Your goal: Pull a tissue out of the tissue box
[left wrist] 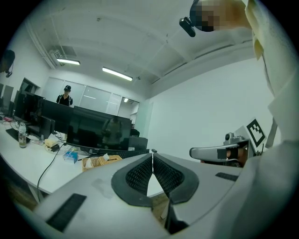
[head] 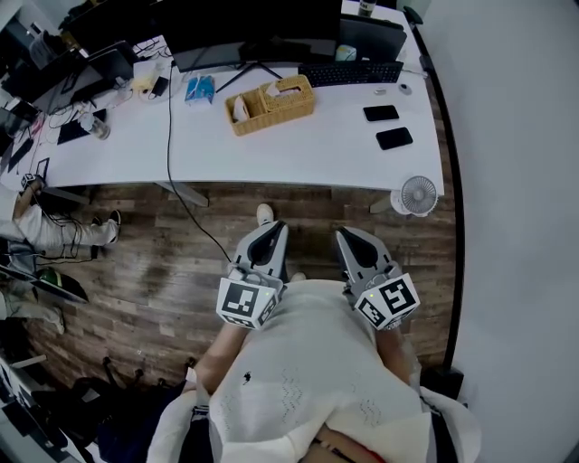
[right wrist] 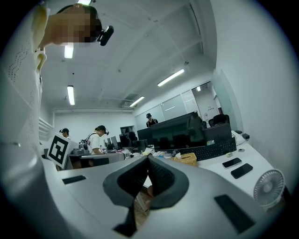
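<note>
The tissue box (head: 270, 104) is a woven wicker holder on the white desk (head: 298, 149), with a white tissue showing at its top slot. It appears small and far off in the left gripper view (left wrist: 99, 161) and the right gripper view (right wrist: 189, 158). My left gripper (head: 269, 231) and right gripper (head: 354, 238) are held close to the body, over the wooden floor, well short of the desk. Both are shut, jaws pressed together with nothing between them (left wrist: 152, 157) (right wrist: 147, 159).
On the desk are a dark monitor (head: 258, 27), a keyboard (head: 351, 72), two phones (head: 387, 126), a blue packet (head: 200, 89) and a black cable (head: 169, 108). A small white fan (head: 418, 194) hangs off the desk's front right edge. Other people (right wrist: 98, 138) stand at distant desks.
</note>
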Available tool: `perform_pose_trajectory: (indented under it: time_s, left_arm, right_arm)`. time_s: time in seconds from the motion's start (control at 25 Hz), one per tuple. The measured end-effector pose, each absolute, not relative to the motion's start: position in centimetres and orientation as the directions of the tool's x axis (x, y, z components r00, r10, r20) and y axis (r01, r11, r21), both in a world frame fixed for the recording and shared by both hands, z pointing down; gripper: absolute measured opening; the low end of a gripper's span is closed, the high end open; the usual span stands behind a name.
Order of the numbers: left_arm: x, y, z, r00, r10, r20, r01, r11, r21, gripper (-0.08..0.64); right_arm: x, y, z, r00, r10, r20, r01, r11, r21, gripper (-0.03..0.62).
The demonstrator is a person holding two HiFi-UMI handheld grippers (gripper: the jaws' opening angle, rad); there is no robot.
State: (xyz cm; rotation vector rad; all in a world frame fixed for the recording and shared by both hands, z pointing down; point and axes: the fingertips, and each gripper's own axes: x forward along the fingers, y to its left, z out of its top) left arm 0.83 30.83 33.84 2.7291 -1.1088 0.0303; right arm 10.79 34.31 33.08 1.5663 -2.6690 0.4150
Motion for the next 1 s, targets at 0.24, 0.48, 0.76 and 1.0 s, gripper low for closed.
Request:
perform_pose_trajectory:
  time_s: [0.24,0.48,0.76,1.0]
  left_arm:
    - [1.9,28.2,34.3,0.739,-0.668,0.087,-0.672,-0.721,0.167,0.018]
    - [2.1,25.0,34.2,0.753,-0.652,0.086,-0.656,-0.734,0.178,0.018]
    - [1.7,20.6,34.7,0.759,-0.645,0.089,-0.649,-0.738,0.186,0.018]
    - [0.7,16.1,34.5,0.745,-0.661,0.091,-0.664,-0.722,0.194,0.018]
  right_arm:
    - [11.8,32.0,33.6,-0.456,-0.875,0.164,-0.884,0.424,-0.196,0.002]
    - [11.7,29.4,33.2,-0.443,-0.879,0.174,-0.893,0.416,-0.171,0.001]
    - [11.6,25.3,33.9,-0.425,-0.884,0.193,-0.902,0.395,-0.177,0.002]
    - [10.6,20.9,33.7,-0.449,-0.871,0.199,-0.891,0.419,-0.173,0.002]
